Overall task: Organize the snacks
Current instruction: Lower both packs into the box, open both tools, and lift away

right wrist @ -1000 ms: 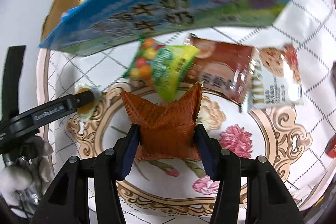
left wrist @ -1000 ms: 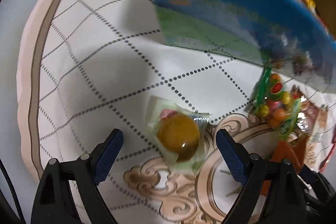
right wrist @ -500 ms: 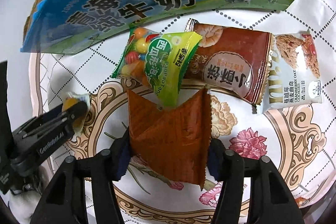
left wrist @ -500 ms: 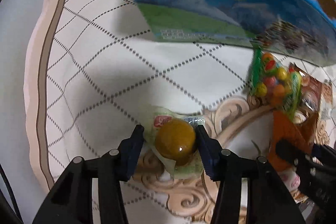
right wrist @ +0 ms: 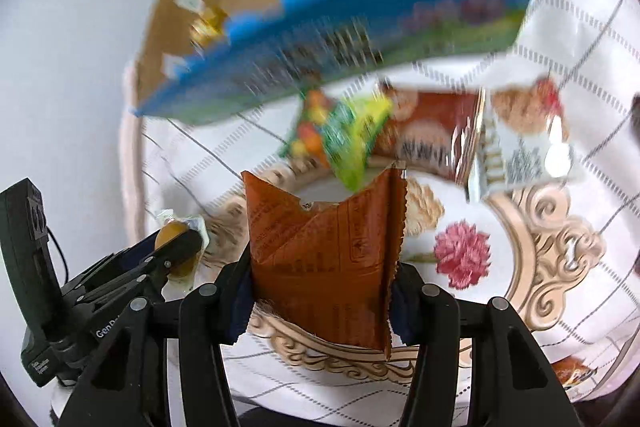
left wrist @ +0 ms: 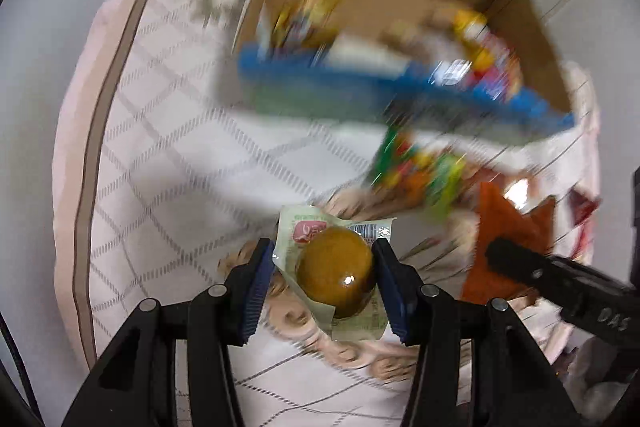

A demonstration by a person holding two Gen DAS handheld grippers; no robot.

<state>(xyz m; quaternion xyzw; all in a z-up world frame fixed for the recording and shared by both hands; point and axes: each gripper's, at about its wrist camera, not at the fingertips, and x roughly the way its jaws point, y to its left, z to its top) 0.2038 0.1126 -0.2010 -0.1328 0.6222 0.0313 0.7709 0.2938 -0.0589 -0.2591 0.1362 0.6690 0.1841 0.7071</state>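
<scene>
- The open brown cardboard box with a blue printed front wall (right wrist: 360, 39) stood on the white checked cloth with a gold floral medallion (left wrist: 168, 163) covering the tabletop; bright packets already lay inside it, though blur hid what they were. As the stiffest and largest thing here, it looked like the place for the snacks.
- The flat orange-brown foil snack packet with crimped edges (right wrist: 324, 247) was light and crinkly, and probably slippery on its faces. The right gripper (right wrist: 320, 303) was clamped on its lower part, one pad on each side edge, so the packet buckled slightly and stood upright, nearer the camera than the box and apart from it. Gripping across the sealed body seemed safer than the thin torn-looking top.
- The green-and-yellow bag of coloured candies (right wrist: 340, 135) and the two wrapped biscuit packets (right wrist: 472, 131) lay on the cloth just in front of the box wall, untouched.
- The round amber-brown jelly-like sweet in a clear plastic wrapper (left wrist: 335, 273) was small, light and likely soft, and its glossy film was likely slick. The left gripper (left wrist: 323, 281) held it narrowly across its middle, off the cloth, well short of the box.
</scene>
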